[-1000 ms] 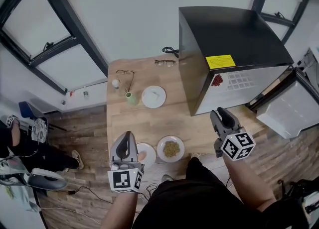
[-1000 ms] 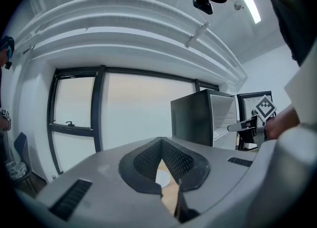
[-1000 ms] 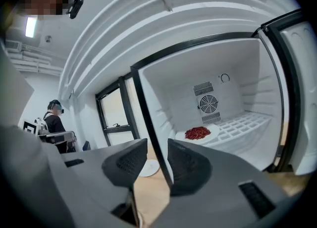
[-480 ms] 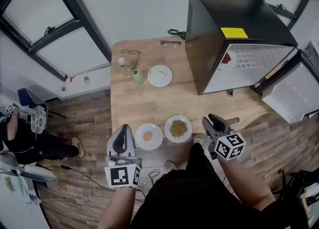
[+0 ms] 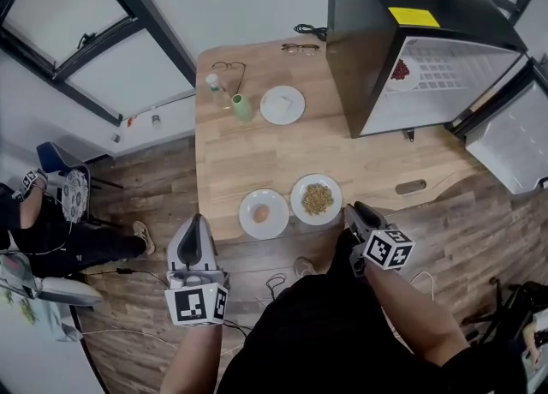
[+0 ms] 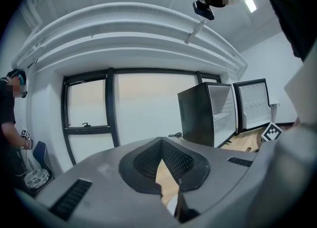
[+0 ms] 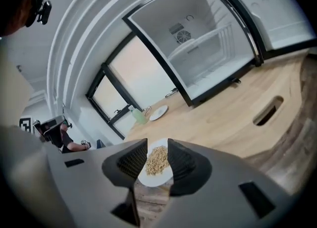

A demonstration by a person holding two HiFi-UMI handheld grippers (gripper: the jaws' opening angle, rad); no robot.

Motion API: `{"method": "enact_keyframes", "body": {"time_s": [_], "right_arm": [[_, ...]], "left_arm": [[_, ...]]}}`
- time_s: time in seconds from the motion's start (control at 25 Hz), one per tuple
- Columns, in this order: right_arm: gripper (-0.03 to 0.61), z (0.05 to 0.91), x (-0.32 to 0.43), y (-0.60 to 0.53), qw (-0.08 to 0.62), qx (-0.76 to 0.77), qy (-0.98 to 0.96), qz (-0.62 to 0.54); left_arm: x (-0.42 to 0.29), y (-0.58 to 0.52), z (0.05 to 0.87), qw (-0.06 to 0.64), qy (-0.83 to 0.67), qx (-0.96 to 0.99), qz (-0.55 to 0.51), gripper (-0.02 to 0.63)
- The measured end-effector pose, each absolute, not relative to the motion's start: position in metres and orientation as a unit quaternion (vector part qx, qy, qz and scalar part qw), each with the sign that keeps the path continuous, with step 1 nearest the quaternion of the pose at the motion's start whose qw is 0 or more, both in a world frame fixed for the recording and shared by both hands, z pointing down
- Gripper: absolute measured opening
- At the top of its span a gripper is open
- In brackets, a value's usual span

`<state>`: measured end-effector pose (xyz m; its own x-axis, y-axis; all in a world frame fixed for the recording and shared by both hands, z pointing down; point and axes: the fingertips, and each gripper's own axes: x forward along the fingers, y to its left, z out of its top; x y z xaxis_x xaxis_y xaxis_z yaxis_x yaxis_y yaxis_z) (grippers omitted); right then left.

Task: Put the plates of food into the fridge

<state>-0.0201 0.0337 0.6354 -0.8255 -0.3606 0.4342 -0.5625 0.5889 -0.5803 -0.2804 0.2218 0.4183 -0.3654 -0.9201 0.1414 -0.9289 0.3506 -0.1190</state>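
Note:
Two plates of food sit at the near edge of the wooden table (image 5: 257,161): one with a brownish round item (image 5: 263,213), one with grains (image 5: 317,199). A third white plate (image 5: 282,104) lies farther back. The black fridge (image 5: 411,41) stands on the table's right with its door (image 5: 514,135) swung open. My right gripper (image 5: 355,215) is open just off the grain plate's near right rim. In the right gripper view the grain plate (image 7: 156,161) shows in the gap between the right gripper's (image 7: 157,142) jaws, untouched. My left gripper (image 5: 195,247) hangs off the table's near edge, its tips (image 6: 161,142) together and empty.
A green bottle (image 5: 242,108), a small white bottle (image 5: 213,83) and two pairs of glasses (image 5: 228,67) (image 5: 301,49) lie at the table's far side. There is a slot (image 5: 411,187) in the tabletop near the fridge. A person (image 5: 38,212) sits on the floor at left.
Both grippers have drawn back toward the table's near edge. The right one came down from beside the fridge to the grain plate. The left one has left the tabletop.

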Motion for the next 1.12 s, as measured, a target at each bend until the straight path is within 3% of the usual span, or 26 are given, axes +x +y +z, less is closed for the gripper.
{"method": "enact_keyframes", "body": {"time_s": [0.92, 1.12], "right_arm": [[0.143, 0.742, -0.042, 0.059, 0.104, 0.254, -0.744, 0.610], [0.067, 0.741, -0.051, 0.058, 0.105, 0.242, -0.740, 0.619]], "left_arm": [[-0.282, 0.244, 0.431, 0.042, -0.827, 0.545, 0.131, 0.003], [-0.268, 0.235, 0.444, 0.058, -0.821, 0.552, 0.138, 0.003]]}}
